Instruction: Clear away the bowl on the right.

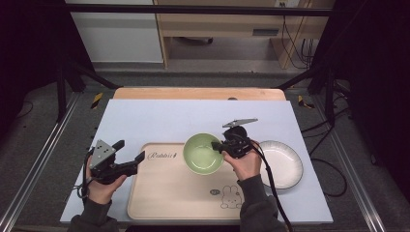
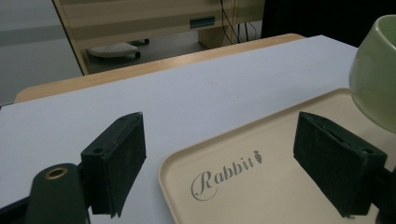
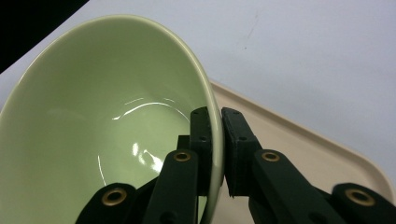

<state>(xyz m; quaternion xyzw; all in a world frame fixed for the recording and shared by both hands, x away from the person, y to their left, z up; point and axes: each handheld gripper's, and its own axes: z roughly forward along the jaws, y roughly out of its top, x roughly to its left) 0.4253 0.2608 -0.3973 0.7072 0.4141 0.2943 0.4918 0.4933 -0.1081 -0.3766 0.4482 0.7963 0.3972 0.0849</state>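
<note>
Right hand-held gripper [image 1: 220,145] pinching the rim of a green bowl [image 1: 203,153] over a tray [image 1: 169,193].

The right hand-held gripper [image 3: 217,140] is clamping the bowl [image 3: 107,121] by its rim, one jaw sitting inside the wall and the other outside, with only the rim's thickness between them. The bowl is sitting over the far right part of the beige tray [image 3: 299,144], tilted in the right gripper view; whether it is touching the tray cannot be told. The left hand-held gripper [image 1: 129,152] is hanging at the tray's near-left corner, its jaws spread wide and gripping nothing, as the left gripper view [image 2: 219,163] is showing above the "Rabbit" lettering [image 2: 226,172]. A white plate [image 1: 285,166] is lying on the surface [image 1: 159,116], just right of the tray.
</note>
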